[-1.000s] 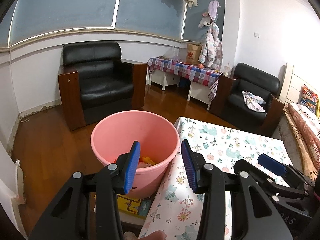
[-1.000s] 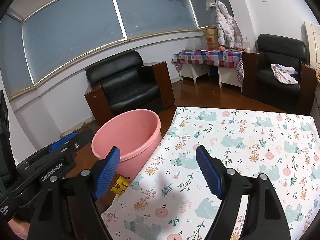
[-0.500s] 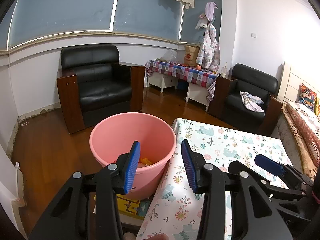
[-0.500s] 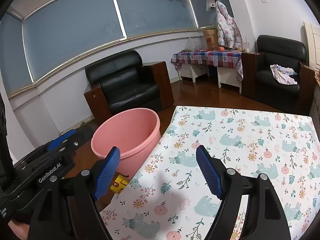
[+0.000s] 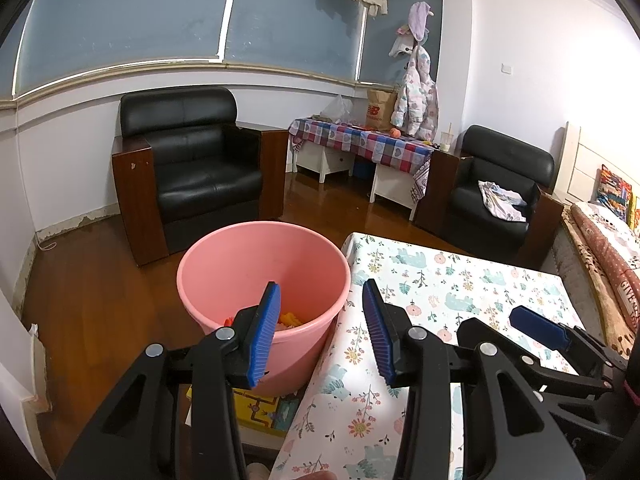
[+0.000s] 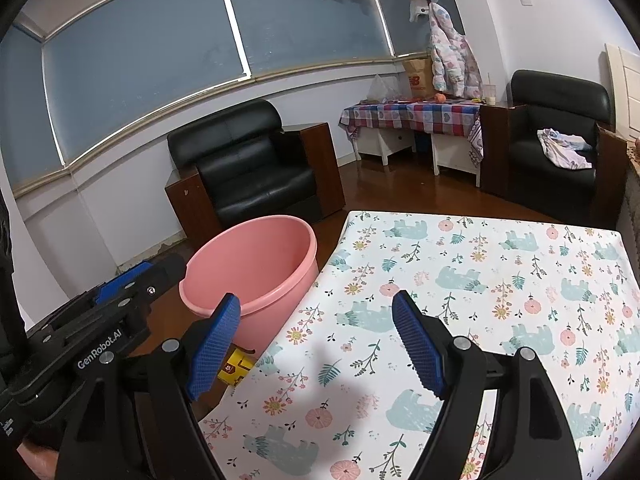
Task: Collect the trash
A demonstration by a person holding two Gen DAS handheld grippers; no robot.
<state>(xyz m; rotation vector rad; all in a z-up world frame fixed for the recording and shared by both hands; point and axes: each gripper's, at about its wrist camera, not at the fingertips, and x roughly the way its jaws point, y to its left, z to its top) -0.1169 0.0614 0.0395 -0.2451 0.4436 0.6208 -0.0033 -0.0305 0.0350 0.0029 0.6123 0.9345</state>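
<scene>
Living-room setup w/ a wood floor: low table [image 6: 500, 280] under a floral-and-bear cloth, pink bucket [image 5: 224, 264] on the floor touching its left edge. Your left gripper [image 5: 320, 332] has its jaws spread w/ nothing between the blue pads; it hangs over the seam where bucket rim meets table edge. Your right gripper [image 6: 316, 340] is likewise spread wide and empty, over the near-left part of the cloth. Outward from the jaws: trash [image 5: 288, 318] already sits in the bucket bottom, orange and pale bits, can't tell what exactly. The visible cloth shows only print, no loose item, so by my read the collecting is near done or done, but both fisheyes miss the table's near edge. A yellow box [image 6: 236, 366] lies on the floor just beside the bucket base, partly under the table edge; can't tell if it's trash or a toy, so check before grabbing. If it goes in, use the left, come in low from the bucket side, pinch across the short faces, lift clear of the cloth overhang, then release over the bucket's middle, not the rim. Keep the right one off the cloth so it doesn't drag. Further out: black armchair [image 5: 188, 160] behind the bucket, second armchair [image 5: 500, 192] w/ a cloth on its seat, checkered side table [image 5: 360, 144] by the wall; all well apart, leave them alone.
</scene>
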